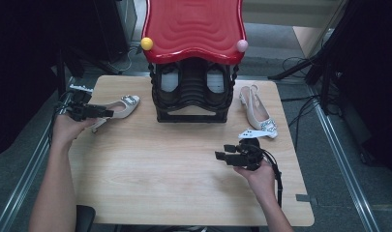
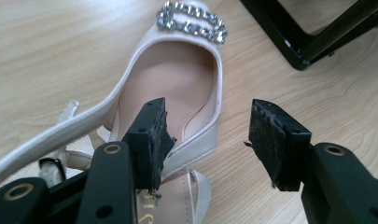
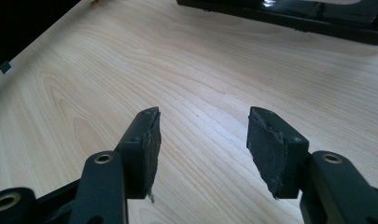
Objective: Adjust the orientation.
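Table point(image 1: 184, 164): shoe point(image 2: 177, 79) straddled by left hand-held gripper point(image 2: 207, 135) (open).

Left forearm runs up along table's left side, my hand wrapped round left gripper point(image 1: 106, 113), pointing level toward my right. Its jaws stand wide apart, pads point(image 2: 155, 140) pressing on nothing. Right forearm comes in low at right, hand gripping right gripper point(image 1: 220, 152) from below, aimed leftward. Jaws there gape too, worn pads point(image 3: 266, 149) bare.
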Motion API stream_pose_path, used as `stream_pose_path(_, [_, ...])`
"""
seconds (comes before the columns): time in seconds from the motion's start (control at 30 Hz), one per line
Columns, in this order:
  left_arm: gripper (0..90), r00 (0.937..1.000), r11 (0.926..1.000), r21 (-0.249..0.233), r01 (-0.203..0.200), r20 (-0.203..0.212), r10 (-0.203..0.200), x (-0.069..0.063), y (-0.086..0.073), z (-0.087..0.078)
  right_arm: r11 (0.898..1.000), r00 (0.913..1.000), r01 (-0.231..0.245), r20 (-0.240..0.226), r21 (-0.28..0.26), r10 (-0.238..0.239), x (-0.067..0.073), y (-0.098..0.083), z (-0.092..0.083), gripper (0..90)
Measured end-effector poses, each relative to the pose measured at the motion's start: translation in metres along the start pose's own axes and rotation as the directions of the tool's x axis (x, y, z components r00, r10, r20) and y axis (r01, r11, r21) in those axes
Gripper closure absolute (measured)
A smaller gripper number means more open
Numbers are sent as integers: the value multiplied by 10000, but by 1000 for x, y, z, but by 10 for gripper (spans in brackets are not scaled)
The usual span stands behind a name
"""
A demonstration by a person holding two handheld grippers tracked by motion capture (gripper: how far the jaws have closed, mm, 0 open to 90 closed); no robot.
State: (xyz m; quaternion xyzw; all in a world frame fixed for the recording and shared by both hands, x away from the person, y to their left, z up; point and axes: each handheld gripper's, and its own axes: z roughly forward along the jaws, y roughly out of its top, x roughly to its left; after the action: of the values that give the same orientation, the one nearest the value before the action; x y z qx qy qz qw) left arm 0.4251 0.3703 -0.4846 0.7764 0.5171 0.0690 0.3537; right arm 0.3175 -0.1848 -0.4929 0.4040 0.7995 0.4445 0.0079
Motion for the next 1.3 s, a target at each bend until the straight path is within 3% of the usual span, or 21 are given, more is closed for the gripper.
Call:
stream_pose_path(0.13, [459,9999,10000,12,65,108,-65,2,-1,7,10000,10000,-27,-93,35,27,0,0,2,448])
stream_pose_path(0.23, [513,9997,9999,-106,73,254,-70,4,-3,10,10000,9999,-71,-155,-10,71,1,0,3,448])
stream_pose_path(0.33, [590,10000,9998,-206,-13,23,13,4,-4,11,10000,9999,-90,-141,18,90,1,-1,4,448])
stream_pose_path(0.43, [621,9989,9992,-152,-371,-310,366,0,-5,13,9999,9999,-145,-88,31,145,0,-1,4,443])
stream_pose_path(0.53, [675,9986,9988,-74,-477,-230,475,-1,-4,14,9998,9997,-199,-109,13,199,-1,-1,4,441])
stream_pose_path(0.7, [798,9996,9999,-9,121,253,-121,-1,-2,14,9998,9998,-187,-69,-8,187,-3,-1,4,441])
stream_pose_path(0.93, [835,9967,9971,-194,736,345,-729,-1,-2,10,9995,9995,-313,-97,11,314,-4,-1,3,440])
stream_pose_path(1.13, [842,9884,9886,-802,1276,933,-1200,-1,-1,-11,9992,9991,-405,-140,8,406,-5,0,4,440])
stream_pose_path(1.3, [842,9809,9839,-945,1518,1367,-1383,-8,-3,-21,9995,9992,-321,-240,19,322,-4,3,8,440])
